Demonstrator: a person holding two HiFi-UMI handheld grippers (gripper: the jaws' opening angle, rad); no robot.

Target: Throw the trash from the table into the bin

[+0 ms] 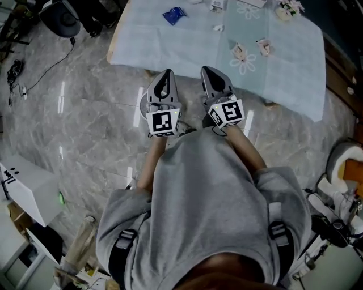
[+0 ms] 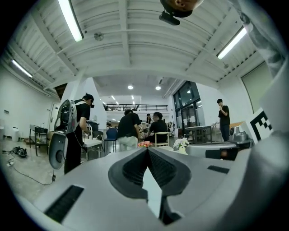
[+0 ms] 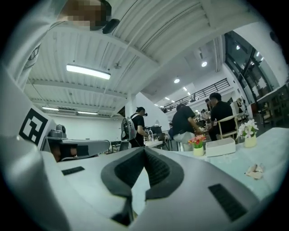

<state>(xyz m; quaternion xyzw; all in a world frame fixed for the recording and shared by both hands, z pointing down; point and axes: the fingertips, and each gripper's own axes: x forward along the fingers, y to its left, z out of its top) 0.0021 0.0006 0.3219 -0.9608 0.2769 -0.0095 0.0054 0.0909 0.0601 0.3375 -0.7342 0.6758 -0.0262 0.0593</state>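
Wrapper (image 1: pixel 174 15), blue, seemingly angled up-right on table (image 1: pixel 187 51); left hand-held gripper (image 1: pixel 166 75) and right hand-held gripper (image 1: pixel 208 71) closed, empty.

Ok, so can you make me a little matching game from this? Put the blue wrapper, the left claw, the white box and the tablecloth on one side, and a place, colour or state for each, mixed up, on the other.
Things:
1 blue wrapper
2 left claw
3 white box
4 tablecloth

Place, colour or state:
A pale blue-green
B shut, with nothing in it
C beside a small pot of flowers
D lying on the far left part of the tablecloth

Pairs: 1-D, 2-B, 3-C, 4-A.
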